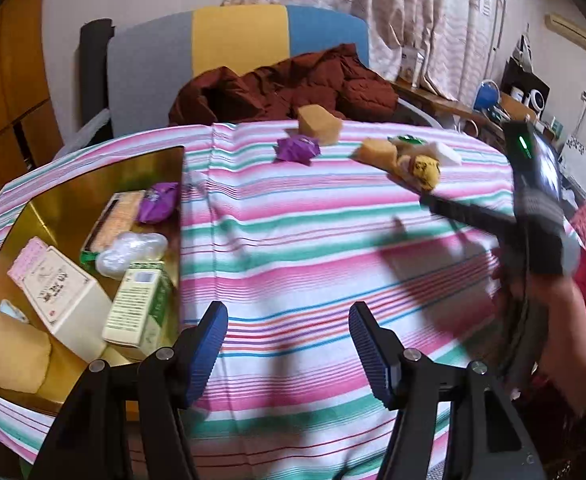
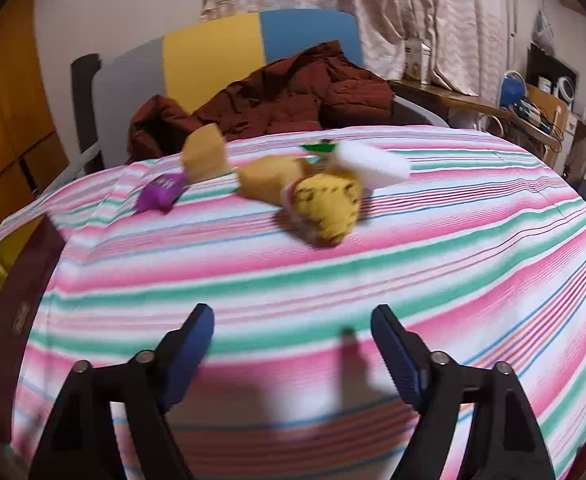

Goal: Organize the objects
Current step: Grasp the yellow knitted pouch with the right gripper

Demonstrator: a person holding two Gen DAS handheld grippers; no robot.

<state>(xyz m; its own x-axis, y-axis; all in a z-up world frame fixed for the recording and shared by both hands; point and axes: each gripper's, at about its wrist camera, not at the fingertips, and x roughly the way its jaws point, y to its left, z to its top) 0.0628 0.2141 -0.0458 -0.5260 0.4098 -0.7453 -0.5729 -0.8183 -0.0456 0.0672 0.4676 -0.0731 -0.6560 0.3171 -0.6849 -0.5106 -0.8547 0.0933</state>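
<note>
A gold, glossy, shallow cardboard box point(image 1: 73, 184) lies at nine o'clock in the left wrist view, on a table under a soft cloth striped pink, green, white and blue point(image 1: 313, 240). Inside it, from the near corner: a tan spongy block point(image 1: 13, 354), a cream carton with dark East Asian lettering and a pink label point(image 1: 59, 296), too small to read, and a pale green-and-cream carton with fine print point(image 1: 141, 304). Beyond these lie a crinkled clear plastic packet point(image 1: 131, 250), a flat tray of beige biscuits in a green-edged wrapper point(image 1: 113, 220) and a shiny purple foil packet point(image 1: 159, 202).

The left gripper point(image 1: 289, 344), at six o'clock, has black arms and ribbed blue pads standing apart over bare cloth, with nothing between them.

At twelve o'clock on the cloth sit a crumpled purple wrapper point(image 1: 297, 150) and a tan foam wedge point(image 1: 319, 125). Toward one o'clock lies a cluster: a second tan sponge point(image 1: 377, 152), a yellow knobbly bun-like piece with dark specks in clear film point(image 1: 425, 170), a white smooth block point(image 1: 447, 154) and a green wrapper scrap point(image 1: 407, 139). Behind them, a rust-brown quilted jacket point(image 1: 285, 88) is heaped on a grey, yellow and blue chair point(image 1: 237, 36).

The right gripper point(image 2: 293, 346) appears blurred at three o'clock in the left view; its own camera shows its blue pads spread apart and empty above the stripes.
</note>
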